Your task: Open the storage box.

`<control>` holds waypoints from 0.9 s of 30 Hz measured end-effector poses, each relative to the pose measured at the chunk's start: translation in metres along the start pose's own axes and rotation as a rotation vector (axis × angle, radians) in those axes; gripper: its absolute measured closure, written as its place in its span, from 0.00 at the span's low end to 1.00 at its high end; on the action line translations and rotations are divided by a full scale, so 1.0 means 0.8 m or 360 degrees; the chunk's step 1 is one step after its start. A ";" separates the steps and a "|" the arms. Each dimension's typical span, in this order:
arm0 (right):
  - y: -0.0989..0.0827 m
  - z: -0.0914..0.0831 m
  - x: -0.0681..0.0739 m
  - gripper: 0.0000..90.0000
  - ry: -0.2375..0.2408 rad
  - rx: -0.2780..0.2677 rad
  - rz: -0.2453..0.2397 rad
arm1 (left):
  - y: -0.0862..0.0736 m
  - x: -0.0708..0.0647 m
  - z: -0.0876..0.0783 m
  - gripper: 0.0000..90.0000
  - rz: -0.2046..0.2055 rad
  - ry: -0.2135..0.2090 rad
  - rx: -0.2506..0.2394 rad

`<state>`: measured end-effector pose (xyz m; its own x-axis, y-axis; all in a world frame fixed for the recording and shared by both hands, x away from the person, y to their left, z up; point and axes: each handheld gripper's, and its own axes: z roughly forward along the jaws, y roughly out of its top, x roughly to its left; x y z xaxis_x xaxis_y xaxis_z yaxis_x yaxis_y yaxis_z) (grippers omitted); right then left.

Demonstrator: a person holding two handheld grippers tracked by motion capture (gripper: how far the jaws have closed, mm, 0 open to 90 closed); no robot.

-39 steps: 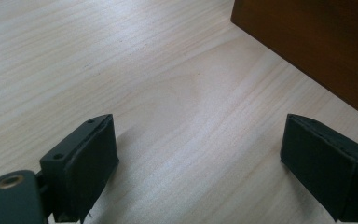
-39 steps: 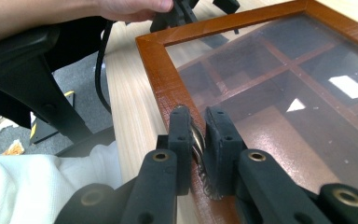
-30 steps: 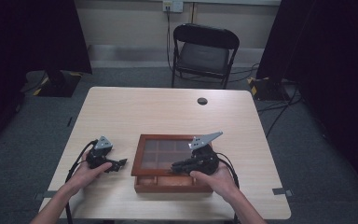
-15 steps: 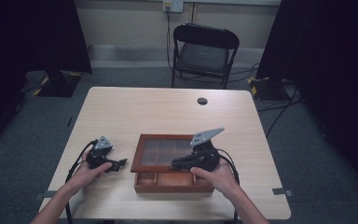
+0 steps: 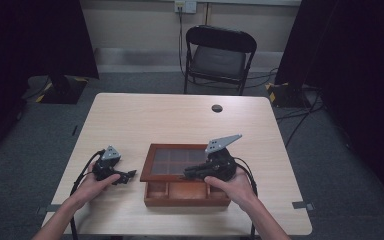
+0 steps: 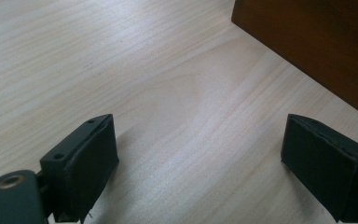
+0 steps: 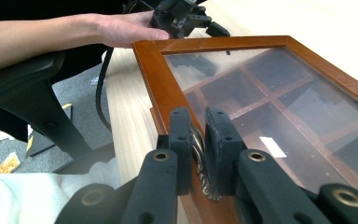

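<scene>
A brown wooden box (image 5: 185,194) sits on the table's near middle. Its glass-paned lid (image 5: 176,162) is tilted up at the front, so the front compartments show. My right gripper (image 5: 188,175) is shut on the small brass handle (image 7: 208,185) at the lid's front edge (image 7: 154,70). Dividers show through the glass (image 7: 284,107). To the left of the box my left gripper (image 5: 129,175) rests low over the bare table, open and holding nothing (image 6: 200,140). The box's dark side (image 6: 317,51) lies just ahead of it to the right.
A small black round disc (image 5: 217,108) lies near the table's far edge. A black folding chair (image 5: 219,55) stands beyond the table. Cables trail from both grippers off the near edge. Bare tabletop (image 5: 145,125) lies behind and left of the box.
The right gripper has risen and drawn back with the lid's front edge, tilting the lid up and uncovering the front compartments. The left gripper has stayed put.
</scene>
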<state>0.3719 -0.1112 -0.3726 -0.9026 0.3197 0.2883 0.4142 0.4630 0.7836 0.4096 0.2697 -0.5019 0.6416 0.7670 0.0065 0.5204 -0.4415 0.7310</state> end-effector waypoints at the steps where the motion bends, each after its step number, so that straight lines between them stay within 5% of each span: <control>1: 0.000 0.000 0.000 0.91 -0.0001 -0.0003 0.0001 | 0.000 0.000 0.000 0.11 -0.0001 0.0000 0.0000; 27: 0.018 -0.011 -0.005 0.91 -0.0020 -0.0071 0.0010 | 0.000 0.000 0.000 0.11 0.0000 0.0000 0.0001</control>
<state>0.3801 -0.1131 -0.3579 -0.8985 0.3326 0.2866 0.4138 0.4236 0.8058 0.4096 0.2697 -0.5019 0.6416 0.7670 0.0064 0.5206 -0.4416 0.7307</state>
